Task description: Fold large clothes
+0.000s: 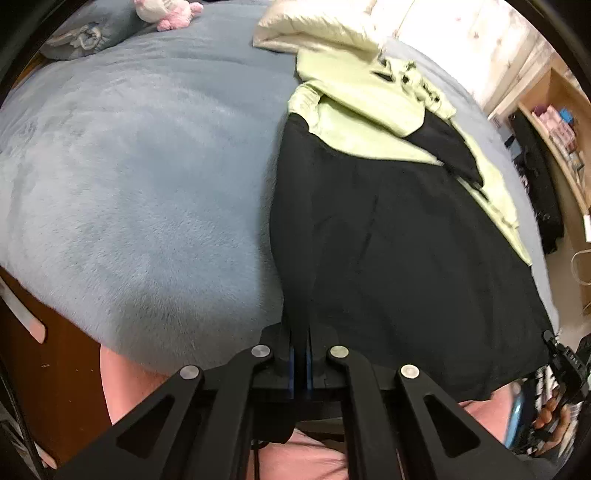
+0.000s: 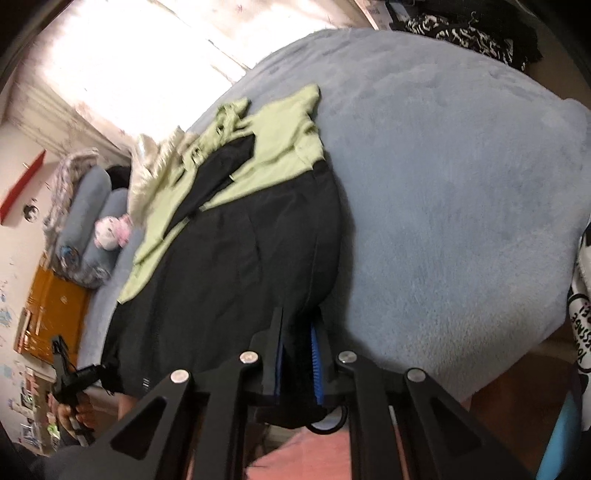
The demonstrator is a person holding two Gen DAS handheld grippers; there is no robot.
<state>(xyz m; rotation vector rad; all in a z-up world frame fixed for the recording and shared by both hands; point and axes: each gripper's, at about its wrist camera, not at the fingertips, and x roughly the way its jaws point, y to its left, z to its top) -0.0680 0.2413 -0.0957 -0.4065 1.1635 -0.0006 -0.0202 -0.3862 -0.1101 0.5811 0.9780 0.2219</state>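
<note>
A long dress [image 1: 399,251], black in the skirt and pale green in the top, lies stretched lengthwise along the right part of a blue plush bed [image 1: 140,177], its hem at the near edge where the person stands. The left tongs [image 1: 300,363] are clenched on the hem's left corner, black cloth pinched flat between the blue pads with no gap showing. The right tongs [image 2: 297,354] grasp the hem's other corner; the jaws stand a little apart there because a thicker bunch of cloth fills them. Holding both lower corners at once keeps the hem taut and straight across, so the skirt can likely be carried up over the green top as one even fold instead of bunching. From each wrist view the opposite tongs show at the far corner of the hem, which confirms the two grips are spread wide. The green top is rumpled, with a black strip lying across it, so it may need smoothing before the fold lands. A cream quilt [image 1: 317,29] and a pink plush toy [image 1: 166,13] lie at the head end, well clear of the fold's path
</note>
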